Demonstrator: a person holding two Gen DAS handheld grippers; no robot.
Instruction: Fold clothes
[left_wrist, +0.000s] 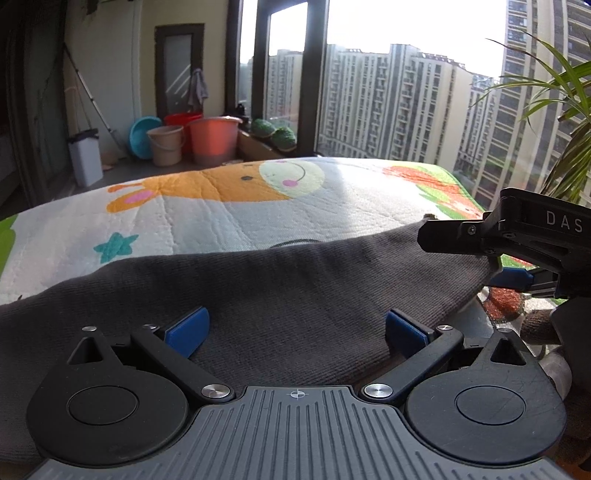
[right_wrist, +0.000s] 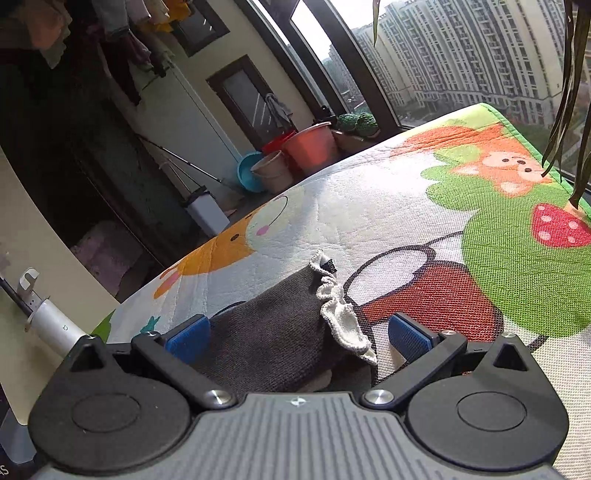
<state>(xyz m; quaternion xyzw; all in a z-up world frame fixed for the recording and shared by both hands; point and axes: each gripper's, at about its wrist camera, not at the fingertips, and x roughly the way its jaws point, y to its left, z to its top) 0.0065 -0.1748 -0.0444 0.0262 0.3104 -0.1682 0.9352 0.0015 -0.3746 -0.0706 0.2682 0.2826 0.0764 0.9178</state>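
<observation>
Both grippers are wide open right now. The left gripper (left_wrist: 297, 332) sits low and level, jaws spread far apart with the blue pads (left_wrist: 188, 330) angled outward. The right gripper (right_wrist: 299, 334) is tilted, jaws just as wide. From the left wrist view it pokes in from the right side, pointing left.

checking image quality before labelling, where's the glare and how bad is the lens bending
Left wrist view: the sky is blown out white through the window, sunlight glares on the mat, and the towers bow outward. Right wrist view: softer light, the window frame curves strongly, and the dark garment stays sharp.
</observation>
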